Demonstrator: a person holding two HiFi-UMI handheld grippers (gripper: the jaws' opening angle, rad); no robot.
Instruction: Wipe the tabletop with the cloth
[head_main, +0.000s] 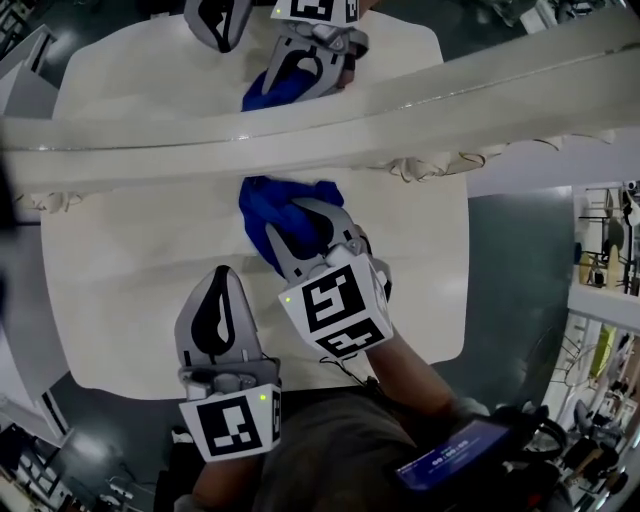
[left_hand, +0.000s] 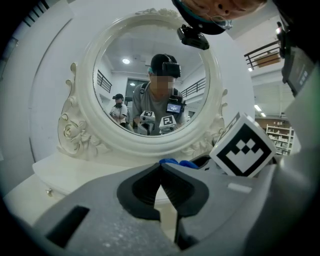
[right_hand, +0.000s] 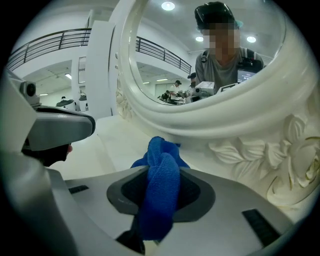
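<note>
The left gripper (left_hand: 161, 172) stands over the near part of the white tabletop (head_main: 120, 270). Its jaws are together, with nothing between them. It seems to hover just above the surface, though the contact is not clear. To its right, the right gripper (right_hand: 160, 177) is clamped on the blue cloth (head_main: 268, 205). The cloth lies bunched on the tabletop, just before the ornate white mirror frame (left_hand: 150, 146).

White tabletop (head_main: 130, 280) — blue cloth (head_main: 262, 212) on it
</note>
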